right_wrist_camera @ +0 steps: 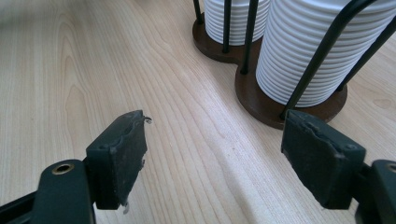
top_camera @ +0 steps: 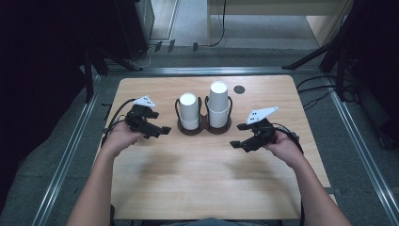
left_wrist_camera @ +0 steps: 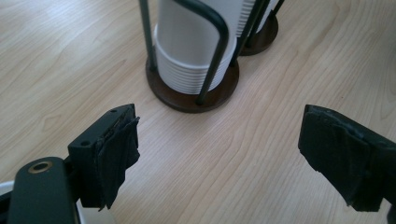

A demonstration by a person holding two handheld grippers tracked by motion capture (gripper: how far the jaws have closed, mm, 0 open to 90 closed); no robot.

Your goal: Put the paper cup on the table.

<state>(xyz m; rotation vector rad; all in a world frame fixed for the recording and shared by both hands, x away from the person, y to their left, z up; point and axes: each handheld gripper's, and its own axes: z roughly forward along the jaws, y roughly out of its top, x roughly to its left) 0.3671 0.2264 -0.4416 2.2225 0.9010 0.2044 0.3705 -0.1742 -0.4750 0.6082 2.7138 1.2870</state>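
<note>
White paper cups, nested in two stacks, sit in dark wire-and-wood twin holder [top_camera: 203, 128] at mid-table, toward far edge: shorter stack of white cups [top_camera: 188, 111] on left, taller stack of white cups [top_camera: 219, 104] on right. Light wood-grain tabletop [top_camera: 197, 174] otherwise bare nearby, apart from small dark round spot [top_camera: 239, 89] near far edge.

Risks, as judged from here:
- Wire hoops wrap each stack; coming in from side w/ jaws this wide prob. catches a hoop, drags whole holder across table or tips it.
- Thin paper walls; hard squeeze likely dents or crushes top cup.
- Cups nested tight; pulling one could lift several, or raise holder w/ them.
- Both hands converging on centre could bump each other.

Positions:
- Left black two-jaw gripper [top_camera: 160, 131], jaws apart, nothing between, near holder's left side, not touching. Left gripper view: shorter stack's base [left_wrist_camera: 191, 70] straight ahead, beyond jaw tips.
- Right black two-jaw gripper [top_camera: 239, 135], jaws also apart, empty, a bit further off, in front of and right of taller stack. Right gripper view: taller stack [right_wrist_camera: 317, 51] ahead, off to right jaw's side.
</note>
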